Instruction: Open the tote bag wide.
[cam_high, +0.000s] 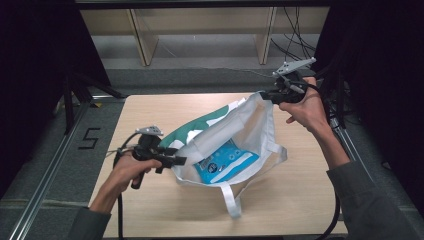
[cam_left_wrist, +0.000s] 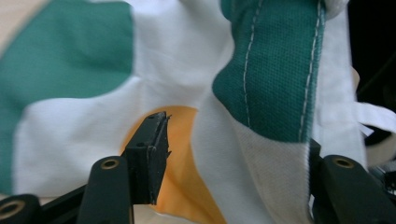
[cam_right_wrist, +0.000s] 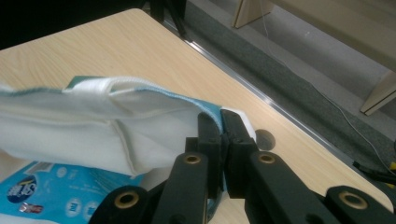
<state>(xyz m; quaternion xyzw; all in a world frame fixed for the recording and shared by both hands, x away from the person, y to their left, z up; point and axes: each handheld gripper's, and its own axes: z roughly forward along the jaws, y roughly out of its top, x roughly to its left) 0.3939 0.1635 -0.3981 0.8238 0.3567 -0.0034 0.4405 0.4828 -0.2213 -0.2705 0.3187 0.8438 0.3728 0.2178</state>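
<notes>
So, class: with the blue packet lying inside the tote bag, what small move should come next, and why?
Probably draw the left gripper back from the tote bag. Its jaws stand apart with the cloth loose between them, not pinched, while the right gripper is clamped on the rim and holds the mouth up. The blue packet already lies inside.

The bag's (cam_high: 227, 135) mouth is held wide, so a way in from above is left open down to the blue packet (cam_high: 227, 161) inside. The far rim is blocked by the right gripper (cam_high: 270, 96), the near-left rim by the left gripper (cam_high: 176, 156). Bare table (cam_high: 295, 200) is left at the near right, crossed by a strap (cam_high: 231, 201).
</notes>
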